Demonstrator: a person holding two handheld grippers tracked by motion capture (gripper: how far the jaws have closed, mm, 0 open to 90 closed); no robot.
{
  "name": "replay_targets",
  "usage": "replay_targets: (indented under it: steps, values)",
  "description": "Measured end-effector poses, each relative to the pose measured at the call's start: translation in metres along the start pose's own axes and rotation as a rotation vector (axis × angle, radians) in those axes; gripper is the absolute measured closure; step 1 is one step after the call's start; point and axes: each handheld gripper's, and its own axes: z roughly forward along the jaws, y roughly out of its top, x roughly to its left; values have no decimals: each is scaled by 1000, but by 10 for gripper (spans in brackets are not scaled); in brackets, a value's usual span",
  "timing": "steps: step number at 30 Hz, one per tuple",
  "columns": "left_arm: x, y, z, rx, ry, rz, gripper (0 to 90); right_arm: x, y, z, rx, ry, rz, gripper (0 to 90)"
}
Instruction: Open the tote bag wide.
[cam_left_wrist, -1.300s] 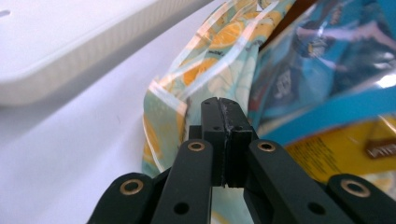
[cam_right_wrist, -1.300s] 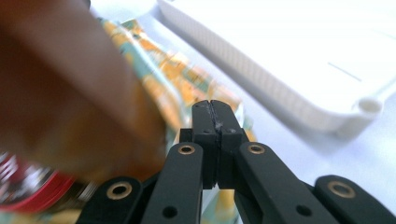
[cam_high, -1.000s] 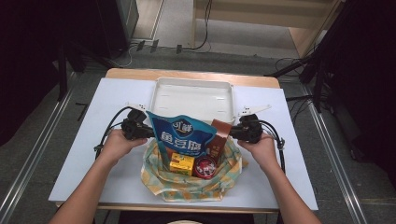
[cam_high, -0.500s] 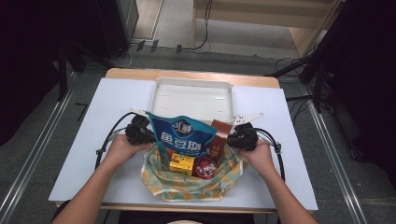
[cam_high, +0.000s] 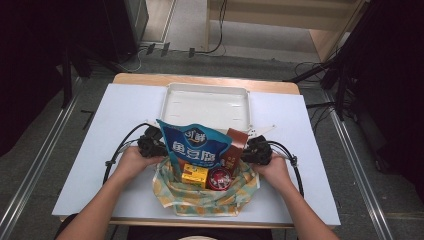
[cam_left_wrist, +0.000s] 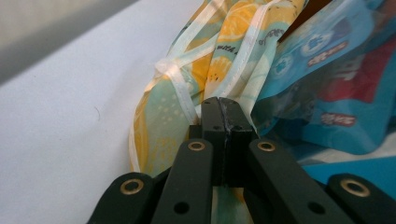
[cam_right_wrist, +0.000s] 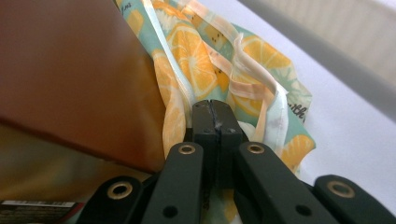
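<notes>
I see soft lemon-print fabric bag (cam_high: 205, 197) on matte white counter (cam_high: 100, 150), left gripper (cam_left_wrist: 219, 105) and right gripper (cam_right_wrist: 211, 108) each clamped on its cloth rim, glossy blue crinkled snack pouch (cam_high: 197, 145) upright inside, flat brown packet (cam_high: 235, 145) beside it

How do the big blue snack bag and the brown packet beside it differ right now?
The blue snack bag is the larger, wide and printed with white writing, and it leans left; the brown packet is narrow, plainer and stands more upright at the blue bag's right. The blue bag sticks up higher. Both stand in the orange-print cloth bag, reaching above its rim.
</notes>
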Motion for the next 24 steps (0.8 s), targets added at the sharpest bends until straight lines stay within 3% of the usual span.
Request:
replay_targets:
  steps: [4,8,15,17,20,24]
  values:
    - [1,-2,2,13,12,7,900,-1,-1,3,8,-6,-3,900]
    - [6,-6,0,9,-6,-14,900,-1,-2,3,9,-20,-11,900]
    - [6,-5,-3,20,-12,-7,896,-1,0,1,21,-18,-1,900]
    - [4,-3,-10,0,-2,15,896,0,1,-2,12,-20,-10,888]
    - [3,-2,-19,-11,21,9,890,1,4,-10,-10,-30,-10,880]
    - [3,-1,-26,-17,22,10,874,2,8,-19,-49,-32,-6,867]
